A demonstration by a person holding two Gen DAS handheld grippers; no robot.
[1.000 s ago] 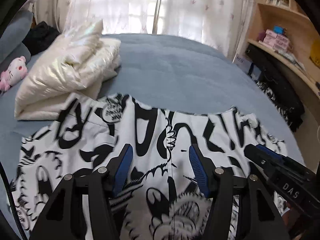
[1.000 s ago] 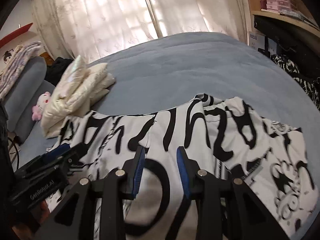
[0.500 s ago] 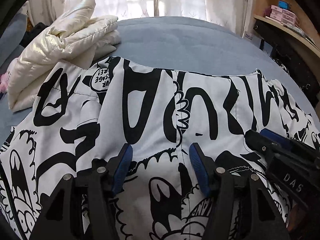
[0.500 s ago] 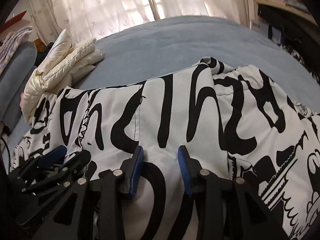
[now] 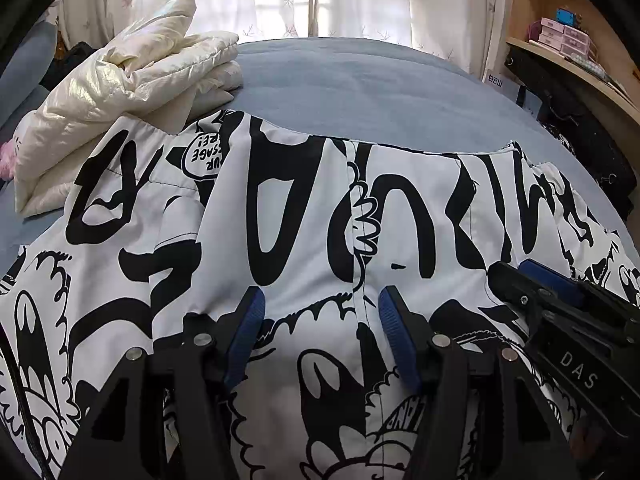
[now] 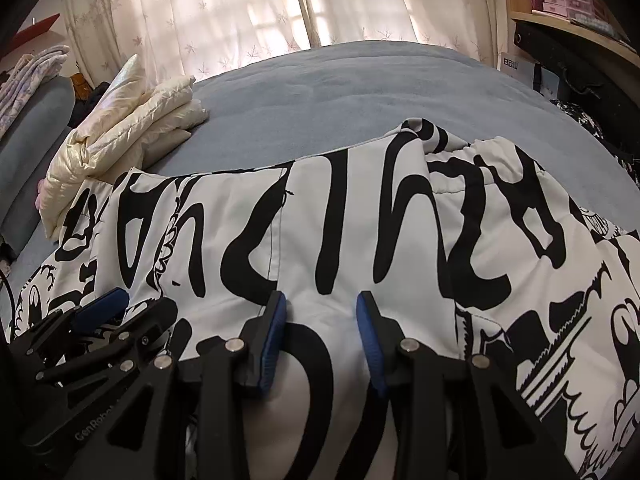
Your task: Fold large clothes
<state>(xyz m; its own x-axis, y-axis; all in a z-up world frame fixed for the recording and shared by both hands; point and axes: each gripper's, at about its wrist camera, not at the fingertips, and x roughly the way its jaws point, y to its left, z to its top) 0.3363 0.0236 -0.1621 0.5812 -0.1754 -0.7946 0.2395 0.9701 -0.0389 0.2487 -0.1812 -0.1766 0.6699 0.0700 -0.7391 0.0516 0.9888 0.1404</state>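
A padded white garment with bold black cartoon print (image 5: 304, 208) lies spread across the blue bed (image 5: 380, 88), its far hem running left to right. My left gripper (image 5: 320, 300) is pressed down on its middle near a seam. The jaws stand well apart and the fabric bulges up between the blue pads without being pinched. My right gripper (image 6: 322, 300) rests on the same garment (image 6: 360, 216) a little to the right, jaws narrower but also apart over a swell of cloth. Each gripper shows in the other's view: the right gripper (image 5: 540, 280) and the left gripper (image 6: 104, 304).
A folded cream puffer jacket (image 5: 132, 80) sits at the back left, touching the garment's corner. A pink plush toy (image 5: 6, 152) peeks out at the left edge. Wooden shelves with boxes (image 5: 568, 40) and dark bags stand right of the bed. Curtains hang behind.
Both grippers sank onto the garment between one second and half a second ago, so it now fills the views. Since then nothing has moved. The jaw gaps look the same.
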